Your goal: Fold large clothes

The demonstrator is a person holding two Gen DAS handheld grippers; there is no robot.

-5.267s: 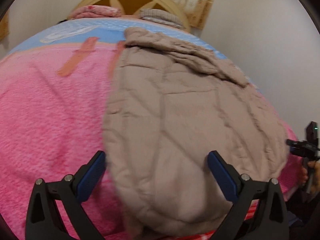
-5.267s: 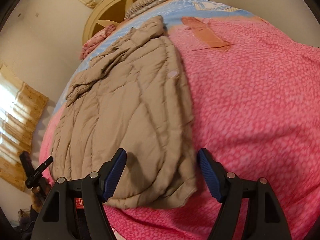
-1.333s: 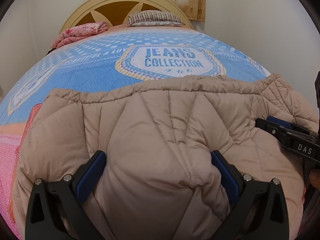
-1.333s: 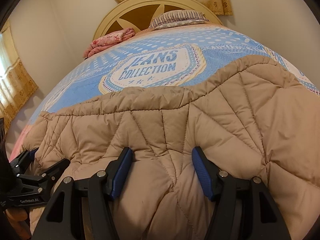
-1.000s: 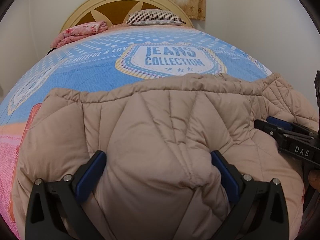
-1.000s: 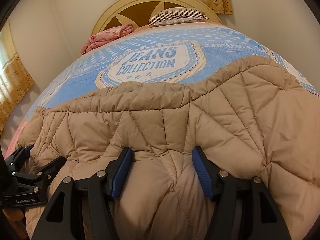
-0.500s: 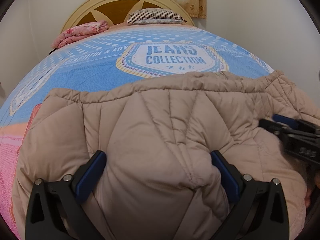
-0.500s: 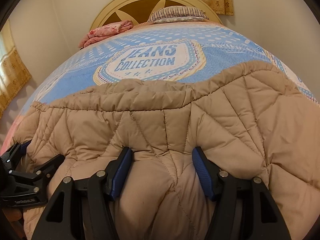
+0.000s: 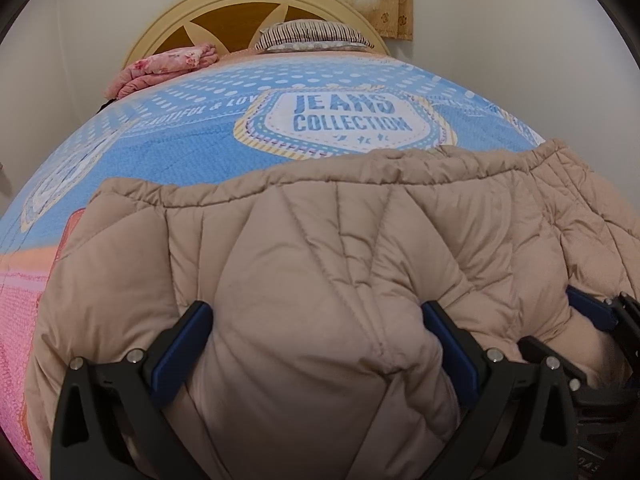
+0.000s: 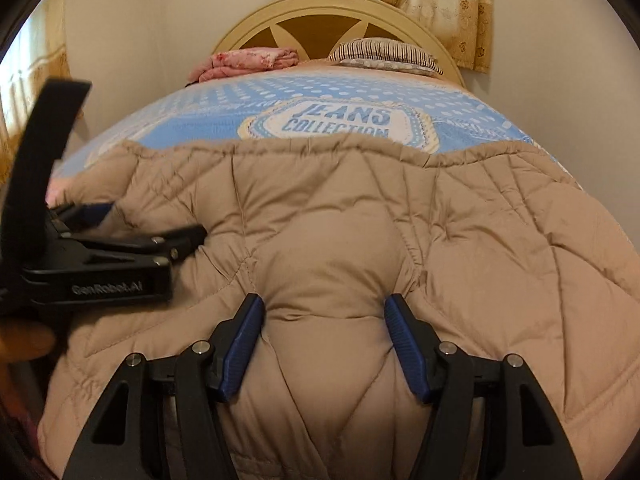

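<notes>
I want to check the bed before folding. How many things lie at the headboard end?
2: a folded pink floral cloth on the left and a striped pillow on the right, both against the headboard. The jacket may hide nearer things.

Each gripper is a black frame of triangular cut-out arms with two jaws faced in ribbed blue pads. Round silver screw heads mark the pivot points on both the left gripper [image 9: 316, 344] and the right gripper [image 10: 323, 344]. Seen from the right wrist view, the left gripper's body carries the white marking "GenRobot.AI" and a flat black upright handle.
</notes>
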